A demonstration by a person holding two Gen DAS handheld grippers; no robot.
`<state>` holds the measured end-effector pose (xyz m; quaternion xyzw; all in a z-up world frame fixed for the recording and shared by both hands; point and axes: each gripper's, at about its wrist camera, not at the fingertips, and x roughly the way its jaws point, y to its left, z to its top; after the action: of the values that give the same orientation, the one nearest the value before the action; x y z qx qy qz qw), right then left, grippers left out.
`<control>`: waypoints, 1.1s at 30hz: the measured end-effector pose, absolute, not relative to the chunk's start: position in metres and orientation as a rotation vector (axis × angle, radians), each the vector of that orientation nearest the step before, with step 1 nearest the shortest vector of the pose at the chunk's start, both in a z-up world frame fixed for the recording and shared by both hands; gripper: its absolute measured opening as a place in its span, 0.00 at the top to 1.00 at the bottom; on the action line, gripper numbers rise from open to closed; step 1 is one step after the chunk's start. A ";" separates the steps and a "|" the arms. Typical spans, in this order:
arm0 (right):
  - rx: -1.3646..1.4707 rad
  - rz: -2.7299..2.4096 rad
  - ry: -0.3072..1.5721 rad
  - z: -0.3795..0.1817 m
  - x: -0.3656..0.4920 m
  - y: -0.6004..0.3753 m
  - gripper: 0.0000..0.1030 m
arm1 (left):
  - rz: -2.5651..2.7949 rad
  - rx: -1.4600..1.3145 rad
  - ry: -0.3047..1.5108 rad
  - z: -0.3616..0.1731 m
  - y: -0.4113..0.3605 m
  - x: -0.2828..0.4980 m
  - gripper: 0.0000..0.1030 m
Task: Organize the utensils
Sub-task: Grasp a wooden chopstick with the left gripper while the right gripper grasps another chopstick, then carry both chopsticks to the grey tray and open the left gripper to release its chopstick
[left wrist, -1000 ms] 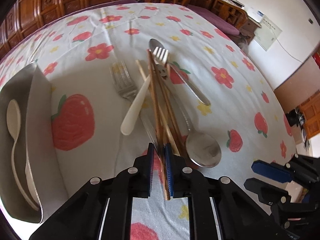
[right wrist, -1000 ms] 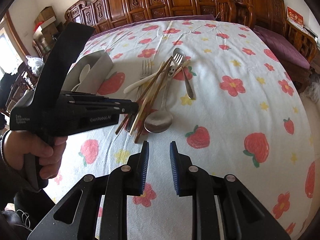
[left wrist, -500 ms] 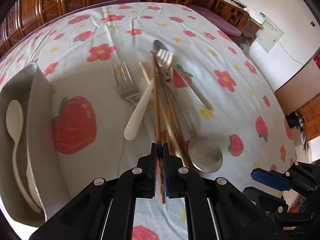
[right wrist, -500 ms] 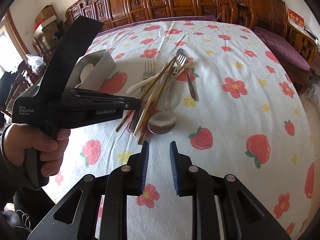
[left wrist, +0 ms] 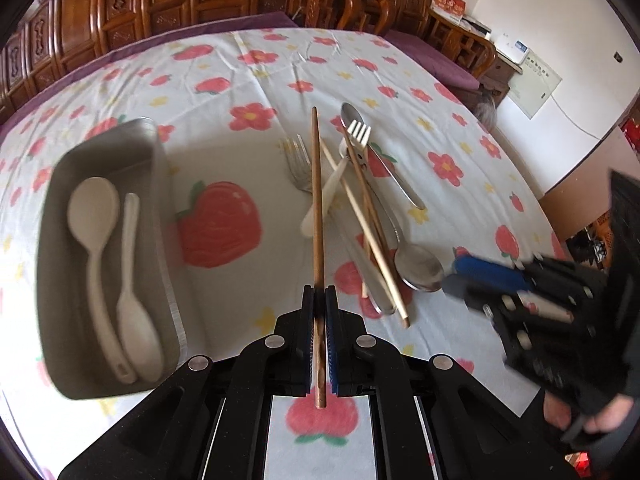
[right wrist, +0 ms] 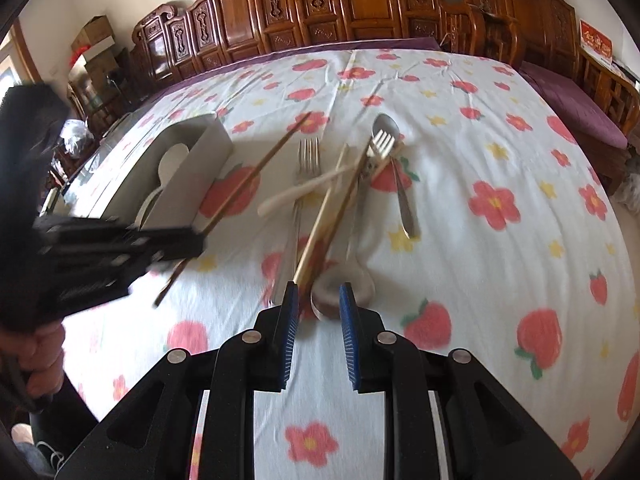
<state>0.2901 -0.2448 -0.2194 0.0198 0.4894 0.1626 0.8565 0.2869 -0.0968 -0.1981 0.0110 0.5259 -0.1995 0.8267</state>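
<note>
My left gripper (left wrist: 319, 300) is shut on a brown chopstick (left wrist: 317, 200) and holds it lifted above the cloth; it also shows in the right wrist view (right wrist: 256, 172). A pile of utensils lies mid-table: chopsticks (left wrist: 372, 232), a white spoon (left wrist: 326, 194), forks (left wrist: 298, 164), a large metal spoon (left wrist: 418, 268) and a small metal spoon (left wrist: 384, 156). My right gripper (right wrist: 319, 304) is open, its tips at the near end of the pile by the large spoon's bowl (right wrist: 340, 284). A metal tray (left wrist: 52, 272) at the left holds two white spoons (left wrist: 96, 216).
The table wears a white cloth with strawberries and flowers (right wrist: 492, 204). Carved wooden chairs (right wrist: 360, 8) line the far edge. The tray also shows in the right wrist view (right wrist: 188, 176), left of the pile.
My left gripper has lifted the brown chopstick out of the pile and swung toward the tray. My right gripper has moved forward to the pile's near end.
</note>
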 end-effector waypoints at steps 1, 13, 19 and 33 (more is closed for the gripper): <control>0.040 0.340 1.028 -0.221 0.297 -0.243 0.77 | -0.422 0.022 1.112 -0.196 -0.093 0.286 0.96; 0.076 0.311 1.100 -0.249 0.360 -0.233 0.88 | -0.412 0.008 1.072 -0.181 -0.075 0.279 0.96; 0.059 0.286 1.146 -0.258 0.368 -0.228 0.89 | -0.421 0.010 1.060 -0.176 -0.073 0.274 0.96; 0.146 0.234 1.188 -0.256 0.374 -0.224 0.94 | -0.414 -0.006 1.028 -0.162 -0.060 0.263 0.96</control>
<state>0.3740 -0.2242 -0.2564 0.0686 0.5580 0.1097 0.8197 0.2632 -0.0604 -0.1616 -0.0030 0.4883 -0.1966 0.8503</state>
